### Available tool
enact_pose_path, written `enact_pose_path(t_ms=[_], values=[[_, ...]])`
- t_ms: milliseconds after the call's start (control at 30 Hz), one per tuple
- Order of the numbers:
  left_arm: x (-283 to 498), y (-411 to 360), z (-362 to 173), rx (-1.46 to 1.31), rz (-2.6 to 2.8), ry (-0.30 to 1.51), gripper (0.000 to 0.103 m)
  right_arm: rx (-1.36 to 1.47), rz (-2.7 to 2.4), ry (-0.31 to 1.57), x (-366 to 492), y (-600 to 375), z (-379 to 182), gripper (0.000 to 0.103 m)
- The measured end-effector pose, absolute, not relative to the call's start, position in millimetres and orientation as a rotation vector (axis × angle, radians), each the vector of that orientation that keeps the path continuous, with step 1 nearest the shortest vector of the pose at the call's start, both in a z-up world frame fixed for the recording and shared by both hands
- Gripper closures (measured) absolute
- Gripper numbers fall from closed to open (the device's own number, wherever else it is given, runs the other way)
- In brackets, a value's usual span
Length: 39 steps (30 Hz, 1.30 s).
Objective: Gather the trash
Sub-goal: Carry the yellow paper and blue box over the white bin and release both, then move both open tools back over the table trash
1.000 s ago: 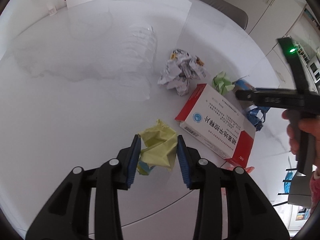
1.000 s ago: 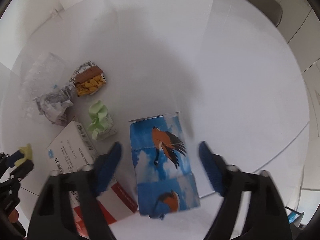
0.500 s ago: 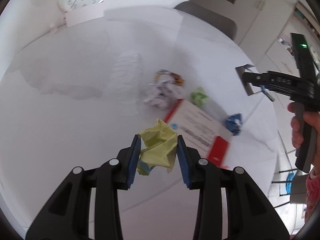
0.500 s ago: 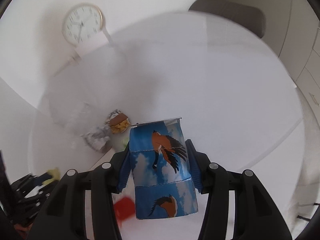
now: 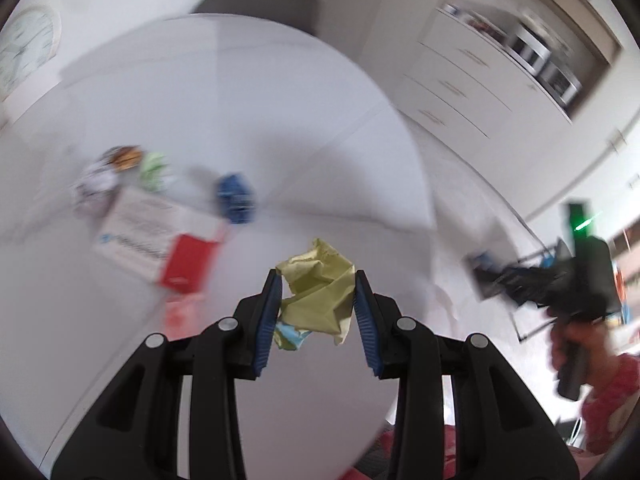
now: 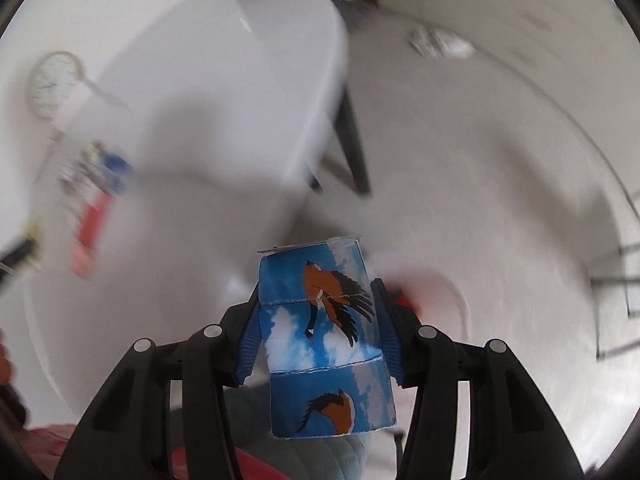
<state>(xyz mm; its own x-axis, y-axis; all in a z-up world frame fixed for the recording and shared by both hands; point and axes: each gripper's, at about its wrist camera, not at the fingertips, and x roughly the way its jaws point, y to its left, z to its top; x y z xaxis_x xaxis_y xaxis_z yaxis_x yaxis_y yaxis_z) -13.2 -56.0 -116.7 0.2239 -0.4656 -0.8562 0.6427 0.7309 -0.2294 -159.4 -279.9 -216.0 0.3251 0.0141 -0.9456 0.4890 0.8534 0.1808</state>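
Observation:
My left gripper [image 5: 318, 316] is shut on a crumpled yellow-green paper wad [image 5: 318, 294] and holds it above the white table [image 5: 248, 92]. My right gripper [image 6: 320, 328] is shut on a blue carton with bird pictures [image 6: 326, 336] and holds it off the table's edge, over the floor. The right gripper also shows in the left wrist view [image 5: 500, 276], blurred, at the far right. On the table lie a red-and-white box [image 5: 154, 234], a blue wad [image 5: 236, 198], a green wad [image 5: 154, 164] and a grey paper ball [image 5: 94, 182].
A snack wrapper [image 5: 124, 156] lies by the grey ball. A grey chair [image 5: 260, 4] stands behind the table. White cabinets [image 5: 472, 76] are at the back right. A pale round shape with red in it [image 6: 432, 296] is on the floor behind the carton.
Both grippers have lifted their loads and swung right, away from the trash pile. The right gripper closed on the carton and now holds it past the table's edge.

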Motion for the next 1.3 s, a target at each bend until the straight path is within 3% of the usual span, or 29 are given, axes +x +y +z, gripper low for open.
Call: enact_pose_path(t_ms=[100,200,600,633,667,733,1300], values=[[-32.8,-84.6,-116.2,0.235,-0.808,1.105,0.067,0.520,-0.326,1.289,-182.0,-287.3,-260.3,0.049],[-51.7,-108.3,-115.6,0.272,-0.836,1.112,0.067,0.529,-0.354,1.328,-195.0,-291.9,-286.4,0.006],[-124.2,-195.7,-126.2,0.393,-1.021,1.157,0.066,0.529,-0.427,1.288,-264.3,-343.3,-268.4,0.003],[-128.0,-201.5,-127.9,0.390,-1.052,1.169,0.059,0.530,-0.436,1.280,-269.7,-347.8,-264.7,0.003],[-135.2,-210.1,-129.6,0.381,-1.102,1.194,0.036,0.531,-0.444,1.273,-274.6,-352.5,-260.9,0.003],[-143.5,-220.1,-131.9,0.379,-1.132,1.210,0.006,0.532,-0.455,1.260,-286.6,-360.2,-257.0,0.003],[-156.0,-215.6,-123.4,0.377,-1.059,1.179,0.008,0.526,-0.433,1.202,-297.1,-368.7,-238.5,0.003]])
